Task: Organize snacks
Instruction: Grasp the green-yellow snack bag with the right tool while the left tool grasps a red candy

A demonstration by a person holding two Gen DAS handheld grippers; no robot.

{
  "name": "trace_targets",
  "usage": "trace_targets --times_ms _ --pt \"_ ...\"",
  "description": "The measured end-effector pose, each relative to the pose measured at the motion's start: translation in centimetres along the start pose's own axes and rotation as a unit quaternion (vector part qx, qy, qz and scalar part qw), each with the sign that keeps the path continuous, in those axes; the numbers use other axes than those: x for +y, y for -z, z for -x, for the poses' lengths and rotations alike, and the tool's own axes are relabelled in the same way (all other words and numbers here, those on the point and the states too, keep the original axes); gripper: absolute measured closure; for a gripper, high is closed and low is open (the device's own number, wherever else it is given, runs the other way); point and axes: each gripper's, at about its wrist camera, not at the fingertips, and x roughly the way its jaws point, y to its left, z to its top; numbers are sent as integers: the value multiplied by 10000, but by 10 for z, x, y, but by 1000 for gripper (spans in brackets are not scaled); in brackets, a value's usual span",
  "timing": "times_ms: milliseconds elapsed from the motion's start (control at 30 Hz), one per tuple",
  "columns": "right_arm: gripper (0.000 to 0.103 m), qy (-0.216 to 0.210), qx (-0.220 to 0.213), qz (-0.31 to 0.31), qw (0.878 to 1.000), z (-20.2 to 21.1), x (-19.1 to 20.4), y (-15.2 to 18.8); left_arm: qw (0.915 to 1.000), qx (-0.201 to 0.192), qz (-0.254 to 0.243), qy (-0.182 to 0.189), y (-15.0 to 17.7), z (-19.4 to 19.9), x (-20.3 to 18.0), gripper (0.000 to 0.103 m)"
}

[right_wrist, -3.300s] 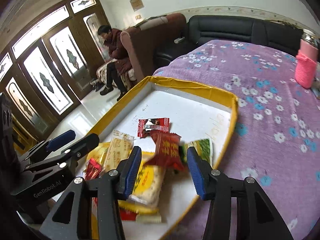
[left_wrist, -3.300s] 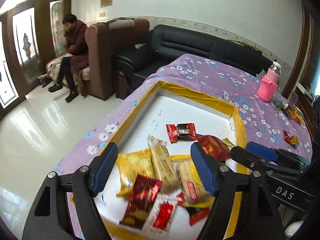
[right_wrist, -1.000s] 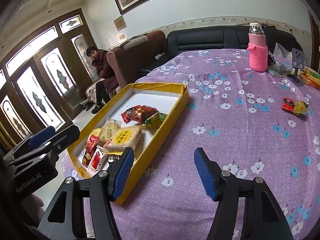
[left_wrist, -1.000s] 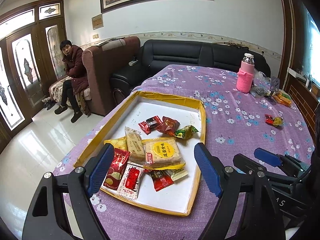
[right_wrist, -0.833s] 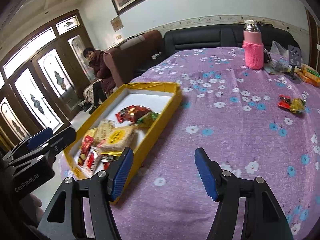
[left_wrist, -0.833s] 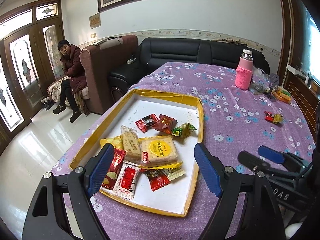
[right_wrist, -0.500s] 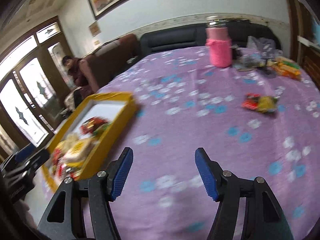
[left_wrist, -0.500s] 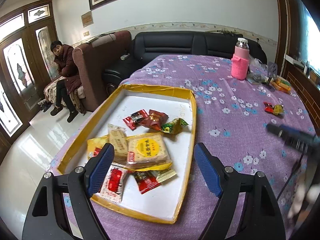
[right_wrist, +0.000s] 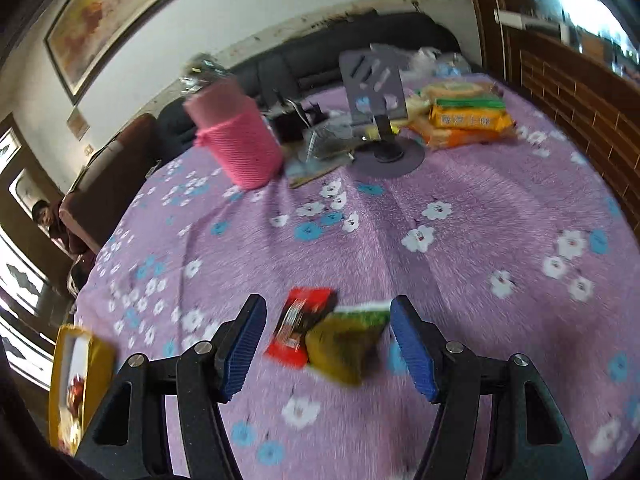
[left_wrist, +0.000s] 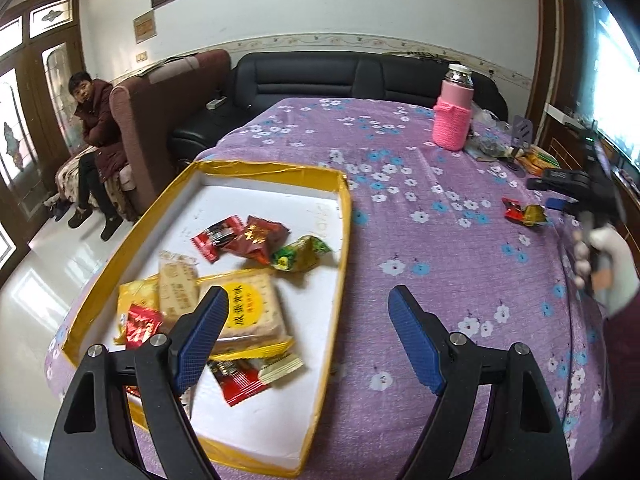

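A yellow-rimmed white tray [left_wrist: 344, 216] lies on the purple flowered cloth and holds several wrapped snacks, among them a yellow cracker pack [left_wrist: 250, 312] and a dark red candy [left_wrist: 258, 238]. My left gripper [left_wrist: 306, 338] is open and empty above the tray's near right rim. My right gripper [right_wrist: 328, 346] is open, with a red packet [right_wrist: 298, 330] and a green-gold packet [right_wrist: 344, 346] lying on the cloth between its fingers, untouched. The same two packets [left_wrist: 524, 213] show far right in the left wrist view, next to the right gripper [left_wrist: 560, 190].
A pink-sleeved bottle [right_wrist: 236, 136], a grey phone stand [right_wrist: 380, 120] and stacked orange snack packs [right_wrist: 464, 120] stand at the table's far end. A wooden wall panel [right_wrist: 580, 120] runs along the right. A person [left_wrist: 94, 140] sits left by the sofa.
My right gripper has swung away from the tray, across the table to the two loose packets. My left gripper drew back and turned right, so the tray now sits to its left.
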Motion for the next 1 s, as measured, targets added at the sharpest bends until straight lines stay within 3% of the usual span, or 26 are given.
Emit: trace_targets --times_ms 100,167,200,300,400,467,533,733,767,800,833,1000 --pt "38 92 235 -16 9997 -24 1 -5 9999 59 -50 102 0 -2 -5 20" --pt "48 33 406 77 9991 -32 8 -1 9999 66 -49 141 -1 -2 -6 20" --pt "59 -113 533 145 9984 -34 11 4 9999 65 -39 149 -1 -2 -6 20" --pt "61 -358 810 560 9945 -32 30 25 9996 95 -13 257 0 -2 -8 20" --pt "63 -1305 1239 781 9806 -19 42 45 9987 131 -3 490 0 -1 -9 20" --pt "57 -1101 940 899 9854 -1 42 50 9976 185 36 664 -3 -3 -12 20" --pt "37 -804 675 1076 9886 8 44 57 9949 298 115 962 -7 -8 -15 20" --pt "33 -767 828 1188 9865 -7 62 81 9876 420 173 1502 -26 -18 -34 21" --pt "36 -575 695 1337 9869 -7 68 85 9871 420 119 1539 -32 -21 -40 21" --pt "61 -477 675 1443 9861 -6 72 89 9864 423 74 1584 -37 -23 -45 21" --pt "66 -583 757 1404 9855 -5 71 90 9843 412 -14 1714 -46 -27 -54 21" --pt "67 -493 434 1101 9917 29 42 95 9744 499 -630 2098 -78 -66 -113 21"
